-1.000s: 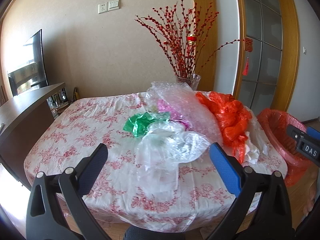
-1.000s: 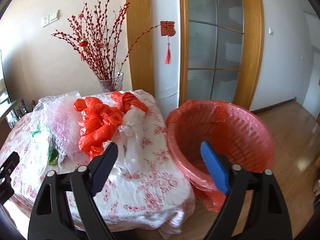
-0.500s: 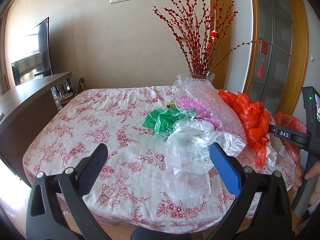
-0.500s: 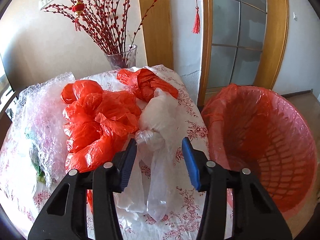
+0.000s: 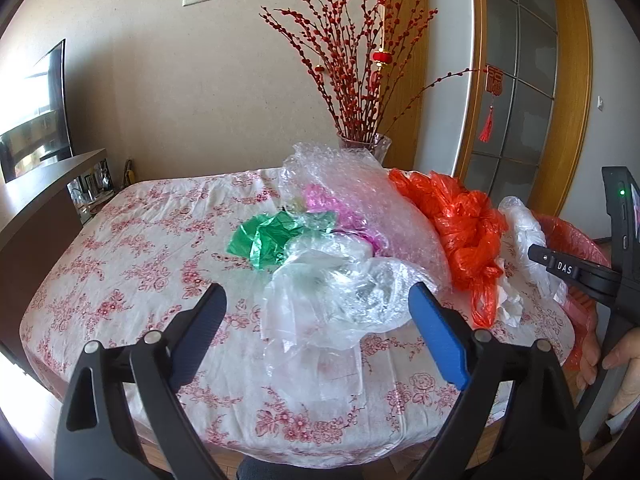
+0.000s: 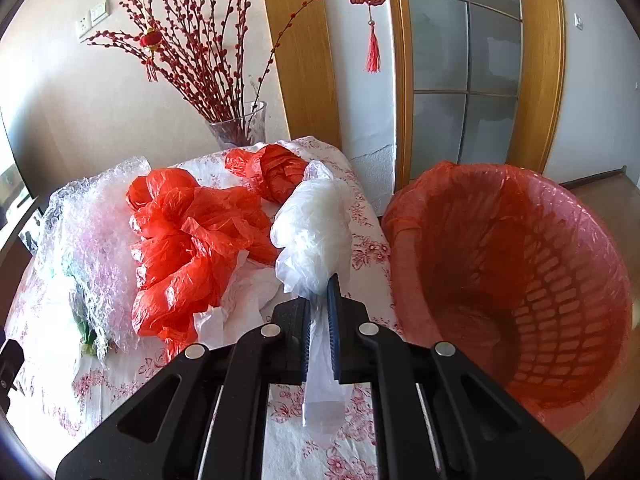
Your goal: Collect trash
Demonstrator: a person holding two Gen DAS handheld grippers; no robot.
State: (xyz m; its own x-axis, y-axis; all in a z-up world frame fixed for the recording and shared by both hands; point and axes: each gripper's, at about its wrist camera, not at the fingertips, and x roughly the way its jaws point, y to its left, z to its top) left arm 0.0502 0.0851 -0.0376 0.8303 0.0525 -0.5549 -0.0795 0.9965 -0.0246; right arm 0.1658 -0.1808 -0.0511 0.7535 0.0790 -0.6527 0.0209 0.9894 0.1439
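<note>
A pile of plastic trash lies on the floral tablecloth (image 5: 132, 248): a clear bag (image 5: 332, 296), a green bag (image 5: 268, 240), bubble wrap (image 5: 360, 200), red bags (image 5: 460, 224) (image 6: 188, 248) and a white bag (image 6: 316, 236). My right gripper (image 6: 320, 296) is shut on the white bag, which bulges above the jaws and hangs below them. It also shows in the left wrist view (image 5: 524, 236). My left gripper (image 5: 316, 320) is open and empty, just in front of the clear bag. A red-lined basket bin (image 6: 520, 280) stands right of the table.
A glass vase of red-berry branches (image 5: 360, 92) stands at the table's far edge. A dark counter (image 5: 36, 208) and a TV (image 5: 32, 120) are on the left. A wood-framed glass door (image 6: 468, 60) is behind the bin. The right gripper's body (image 5: 592, 276) is at the table's right edge.
My right gripper has moved in and shut on the white bag. My left gripper has stayed open, shifting its view a little leftward along the table.
</note>
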